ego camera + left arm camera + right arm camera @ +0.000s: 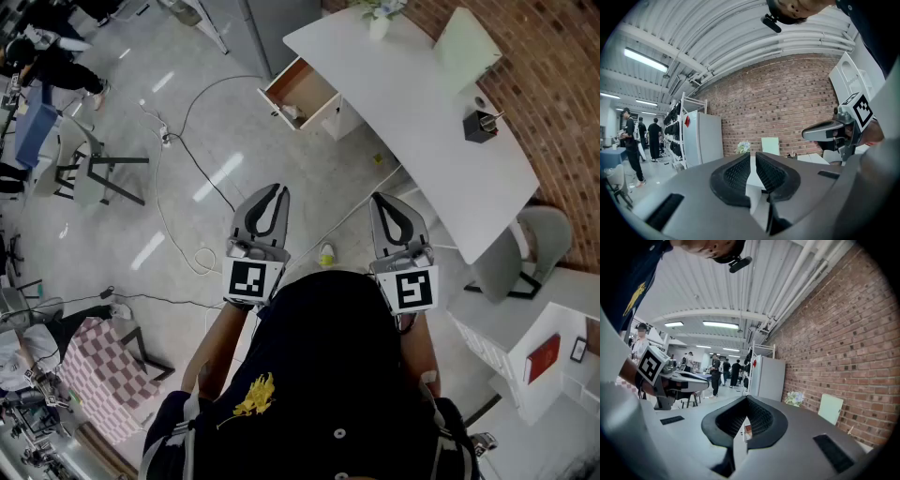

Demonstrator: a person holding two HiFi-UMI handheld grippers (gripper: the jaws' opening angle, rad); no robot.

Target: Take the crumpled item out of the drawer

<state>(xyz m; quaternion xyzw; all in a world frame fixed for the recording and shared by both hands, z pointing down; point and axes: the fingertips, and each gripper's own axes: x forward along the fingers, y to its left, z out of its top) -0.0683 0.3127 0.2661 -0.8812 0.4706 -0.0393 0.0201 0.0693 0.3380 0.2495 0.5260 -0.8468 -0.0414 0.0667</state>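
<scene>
A white desk (422, 122) stands by the brick wall, its wooden drawer (302, 92) pulled open toward the floor. A small pale crumpled item (292, 113) lies near the drawer's front corner. Both grippers hang in the air in front of my chest, well short of the drawer and pointing toward it. My left gripper (277, 190) (753, 157) is shut and holds nothing. Level with it on the right, my right gripper (380, 199) (746, 401) has its tips together and is likewise empty.
Cables (187, 141) trail over the grey floor between me and the drawer, and a small yellow-green object (326, 255) lies near my feet. A black holder (479, 125) sits on the desk. A grey chair (530, 246) stands at the desk's right end. People stand far left.
</scene>
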